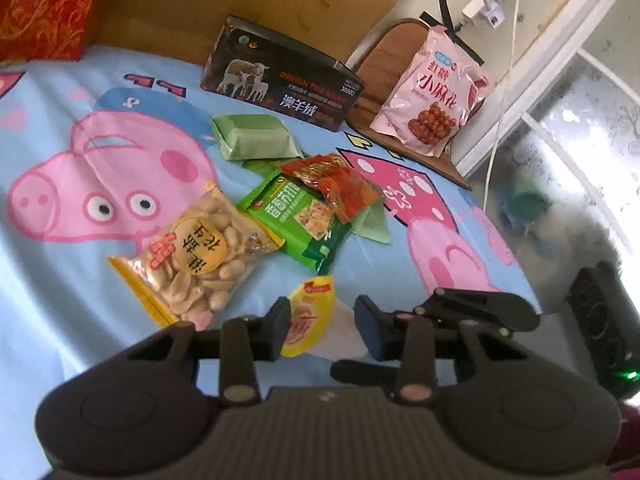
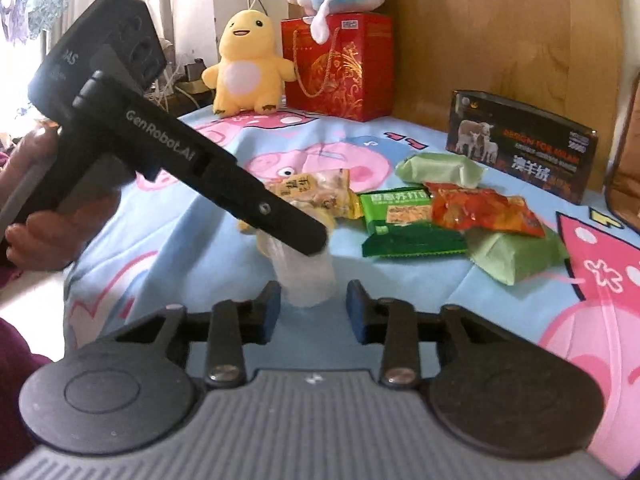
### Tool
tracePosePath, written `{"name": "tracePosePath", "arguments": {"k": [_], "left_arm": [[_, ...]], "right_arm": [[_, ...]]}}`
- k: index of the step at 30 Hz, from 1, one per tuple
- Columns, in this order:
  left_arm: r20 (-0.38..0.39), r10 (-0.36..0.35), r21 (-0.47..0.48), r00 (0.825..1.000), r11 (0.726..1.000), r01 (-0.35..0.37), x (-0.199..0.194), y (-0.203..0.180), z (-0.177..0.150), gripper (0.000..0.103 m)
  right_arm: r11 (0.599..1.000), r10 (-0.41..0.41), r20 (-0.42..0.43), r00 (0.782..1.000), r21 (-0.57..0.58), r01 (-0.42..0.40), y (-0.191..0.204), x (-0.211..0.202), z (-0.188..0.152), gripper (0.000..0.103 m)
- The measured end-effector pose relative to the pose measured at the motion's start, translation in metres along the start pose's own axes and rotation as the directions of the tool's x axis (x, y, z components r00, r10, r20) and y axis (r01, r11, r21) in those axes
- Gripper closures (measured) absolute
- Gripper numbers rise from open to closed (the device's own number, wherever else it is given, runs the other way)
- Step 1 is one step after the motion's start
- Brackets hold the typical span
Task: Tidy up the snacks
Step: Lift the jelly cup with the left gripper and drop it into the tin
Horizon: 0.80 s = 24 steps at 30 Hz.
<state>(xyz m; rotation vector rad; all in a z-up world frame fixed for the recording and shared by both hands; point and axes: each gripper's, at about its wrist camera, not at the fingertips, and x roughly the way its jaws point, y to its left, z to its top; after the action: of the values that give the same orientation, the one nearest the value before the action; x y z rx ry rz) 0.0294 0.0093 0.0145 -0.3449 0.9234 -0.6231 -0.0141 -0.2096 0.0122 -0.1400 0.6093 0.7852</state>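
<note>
Both grippers share a ribbed grey body, round black discs and brass-coloured screws. The left gripper has black fingers (its side reads "GenRobot.Ai"); the right gripper has blue-edged fingers. Bare skin on the hand, maroon sleeve.

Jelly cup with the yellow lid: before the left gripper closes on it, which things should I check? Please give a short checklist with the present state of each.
1. Left gripper open: ok.
2. Jelly cup lies between its fingers: ok.
3. Cup upright: not ok; it lies on its side on the bed sheet.
4. Peanut bag clear of the fingers: cannot tell; its corner lies close to one finger.
5. Right gripper open and holding nothing: ok.
</note>
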Motion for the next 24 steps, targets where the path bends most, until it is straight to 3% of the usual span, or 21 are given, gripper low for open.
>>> {"name": "tracePosePath", "arguments": {"k": [6, 10, 17, 24], "left_arm": [[0.004, 0.0, -0.02, 1.0, 1.0, 0.0, 0.003, 0.001, -0.004, 0.062], [0.03, -0.021, -0.016, 0.999, 1.0, 0.022, -0.005, -0.005, 0.019, 0.063], [0.102, -0.033, 0.077, 0.994, 0.997, 0.025, 0.007, -0.029, 0.106, 0.062], [0.122, -0.037, 0.134, 0.992, 0.991, 0.02, 0.083, -0.048, 0.212, 0.06]], "right_arm": [[1.0, -0.003, 0.008, 1.0, -0.013, 0.003, 0.0, 0.001, -0.002, 0.064], [1.0, -0.025, 0.017, 1.0, -0.002, 0.025, -0.005, 0.006, 0.005, 0.067], [0.997, -0.061, 0.16, 0.985, 0.05, 0.054, -0.047, -0.007, 0.053, 0.068], [0.983, -0.183, 0.269, 0.946, 0.055, 0.174, -0.126, 0.005, 0.101, 0.068]]}}
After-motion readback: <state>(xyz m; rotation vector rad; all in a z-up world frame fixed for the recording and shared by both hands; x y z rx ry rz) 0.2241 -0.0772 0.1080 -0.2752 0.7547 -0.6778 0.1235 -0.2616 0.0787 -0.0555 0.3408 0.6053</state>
